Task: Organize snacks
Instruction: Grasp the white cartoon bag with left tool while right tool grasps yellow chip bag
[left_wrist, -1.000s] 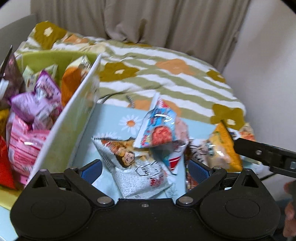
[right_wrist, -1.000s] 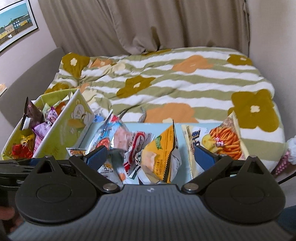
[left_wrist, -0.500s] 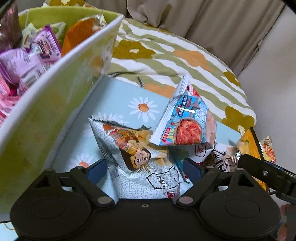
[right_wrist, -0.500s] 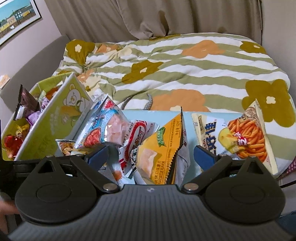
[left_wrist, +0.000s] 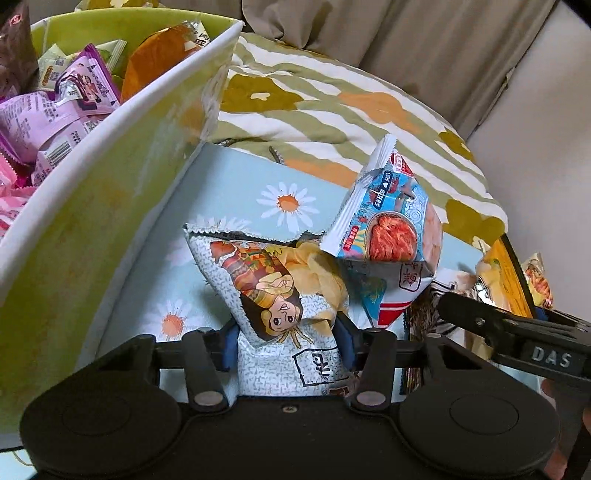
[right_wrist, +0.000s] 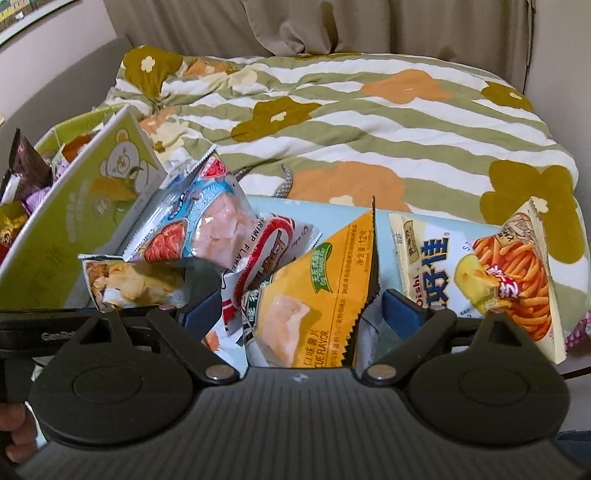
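A grey-white chip bag (left_wrist: 273, 280) with a cartoon figure stands on the light blue daisy surface (left_wrist: 229, 177). My left gripper (left_wrist: 286, 343) has its jaws closing, and both blue pads press into the bag's lower part, pinching it. A blue shrimp snack bag (left_wrist: 388, 221) leans on the bag's right side. My right gripper (right_wrist: 301, 314) is open, with a yellow chip bag (right_wrist: 321, 291) standing between its fingers, the pads clear of it. The grey-white chip bag (right_wrist: 133, 284) also shows at the left of the right wrist view.
A green fabric bin (left_wrist: 110, 177) holding several snack packets stands close on the left. A red-and-white shrimp flakes bag (right_wrist: 269, 251) and a cheese-stick bag (right_wrist: 480, 273) lie in the pile. A striped flower quilt (right_wrist: 369, 129) lies behind, with curtain and wall beyond.
The left jaws went from wide apart to pinching the grey-white chip bag. Both grippers dropped closer to the snack pile, and the yellow bag now sits between the right fingers.
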